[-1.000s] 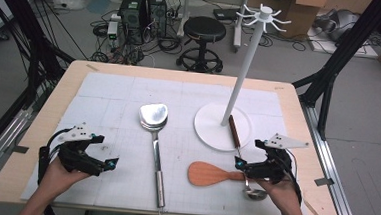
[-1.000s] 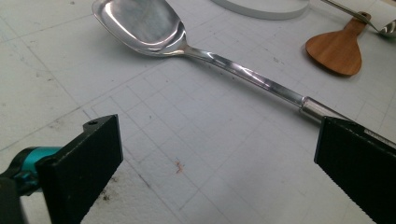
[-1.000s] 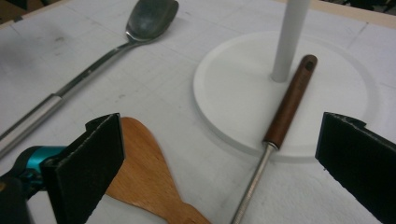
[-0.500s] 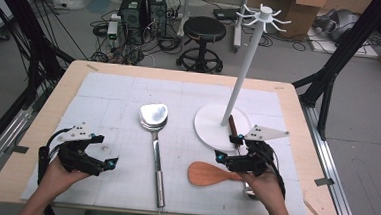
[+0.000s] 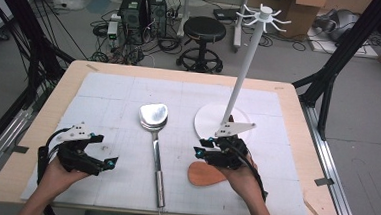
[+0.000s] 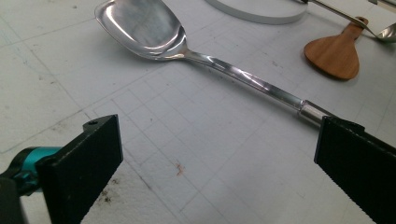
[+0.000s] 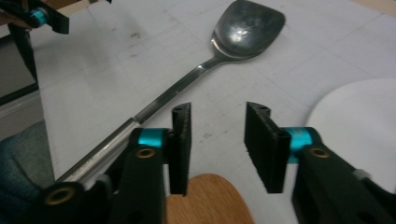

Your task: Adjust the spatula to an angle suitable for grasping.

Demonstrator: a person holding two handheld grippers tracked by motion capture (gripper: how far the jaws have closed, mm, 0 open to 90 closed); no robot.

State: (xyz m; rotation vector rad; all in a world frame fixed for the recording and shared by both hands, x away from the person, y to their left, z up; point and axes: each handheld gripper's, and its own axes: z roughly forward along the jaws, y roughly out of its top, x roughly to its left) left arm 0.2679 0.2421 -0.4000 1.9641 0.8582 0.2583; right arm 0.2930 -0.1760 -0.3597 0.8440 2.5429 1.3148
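Wooden spatula (image 5: 205, 174): flat rounded blade, warm orange-brown, lying on the white-matted table (image 5: 129, 98) beside a steel turner (image 5: 154, 135). Right tool (image 7: 217, 140): directly above the blade, jaws just narrowed, apart, nothing between. Left tool (image 5: 106, 163): jaws wide apart, empty.

Light wooden table (image 5: 299, 101) with rounded corners, covered almost edge to edge by a white gridded mat (image 5: 114, 95), smudged in places. On the mat: a steel spatula (image 5: 155, 135) near the middle, blade toward the far edge and handle running back to the near edge; a wooden spatula (image 5: 203, 174) just right of that handle, its broad blade flat on the mat; the round white base (image 5: 210, 121) of a utensil stand on the right half, with a metal ladle (image 6: 373, 31) beside the wooden blade in the left gripper view.
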